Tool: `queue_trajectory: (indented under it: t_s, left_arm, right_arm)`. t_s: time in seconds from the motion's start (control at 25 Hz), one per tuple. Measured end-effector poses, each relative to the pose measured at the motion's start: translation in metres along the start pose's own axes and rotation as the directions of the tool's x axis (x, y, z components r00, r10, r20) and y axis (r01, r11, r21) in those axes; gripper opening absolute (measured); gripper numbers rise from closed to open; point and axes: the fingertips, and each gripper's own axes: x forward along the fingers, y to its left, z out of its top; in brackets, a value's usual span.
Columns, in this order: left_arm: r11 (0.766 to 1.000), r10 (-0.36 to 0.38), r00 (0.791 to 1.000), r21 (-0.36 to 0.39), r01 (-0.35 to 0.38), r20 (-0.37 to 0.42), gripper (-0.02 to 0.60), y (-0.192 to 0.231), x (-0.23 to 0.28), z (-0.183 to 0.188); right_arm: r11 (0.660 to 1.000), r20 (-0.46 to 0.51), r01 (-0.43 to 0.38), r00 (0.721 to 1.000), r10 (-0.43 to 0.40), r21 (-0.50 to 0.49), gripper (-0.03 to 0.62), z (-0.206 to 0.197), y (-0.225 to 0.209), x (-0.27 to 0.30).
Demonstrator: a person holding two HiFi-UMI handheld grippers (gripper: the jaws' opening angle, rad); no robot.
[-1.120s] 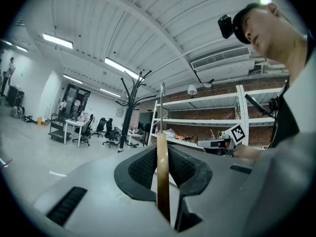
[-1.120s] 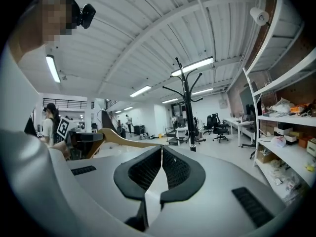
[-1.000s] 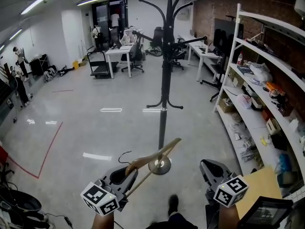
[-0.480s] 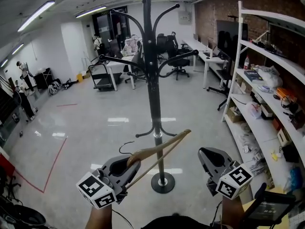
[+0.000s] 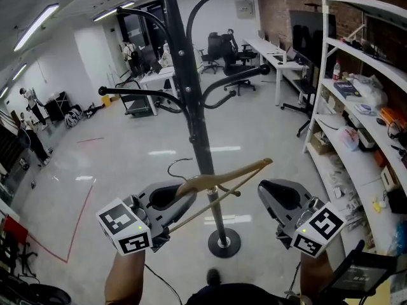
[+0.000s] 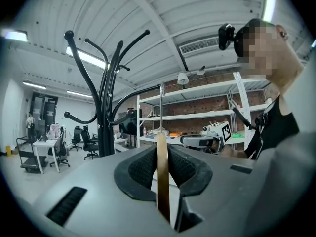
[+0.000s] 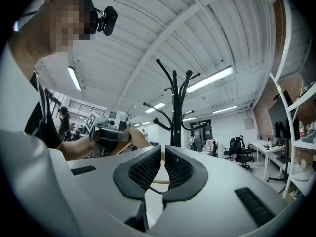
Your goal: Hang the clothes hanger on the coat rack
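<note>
As the left gripper (image 5: pixel 181 199) sits low at the near left, its jaws are clamped on one end of the wooden clothes hanger (image 5: pixel 241 169). Look along those jaws in the left gripper view and the wood stands on edge, a thin pale strip pinched between the two ribbed pads. From that grip the hanger slants up and to the right, and in the head view it crosses in front of the pole of the black coat rack (image 5: pixel 192 107). Its wire hook (image 5: pixel 178 161) pokes up just left of the pole, touching nothing, well below the curved pegs. So the hanger is in the gripper, off the rack, hooked on no peg.

Over on the right, the right gripper (image 5: pixel 267 192) is level with its partner, just beside the free end of the hanger but apart from it. Its own view shows the pads drawn close with only a sliver of gap and nothing between them; the rack and the other gripper show beyond.

Down below, the rack's round base (image 5: pixel 224 243) rests on the glossy grey floor (image 5: pixel 127 164), between the two grippers. White shelving (image 5: pixel 356 145) packed with odds and ends runs along the brick wall on the right.
</note>
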Motion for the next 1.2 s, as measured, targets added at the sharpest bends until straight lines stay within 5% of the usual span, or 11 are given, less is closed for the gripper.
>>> queue_trajectory:
  t_s: [0.44, 1.2]
  left_arm:
    - [0.988, -0.156, 0.987, -0.019, 0.155, -0.032, 0.051, 0.076, 0.036, -0.003]
    - [0.954, -0.299, 0.947, -0.039, 0.297, -0.113, 0.052, 0.108, 0.089, -0.041]
  right_arm:
    - [0.997, -0.016, 0.075, 0.997, -0.075, -0.021, 0.009, 0.0, -0.031, 0.052]
    - [0.971, -0.115, 0.237, 0.966, -0.233, 0.023, 0.009, -0.046, -0.067, 0.042]
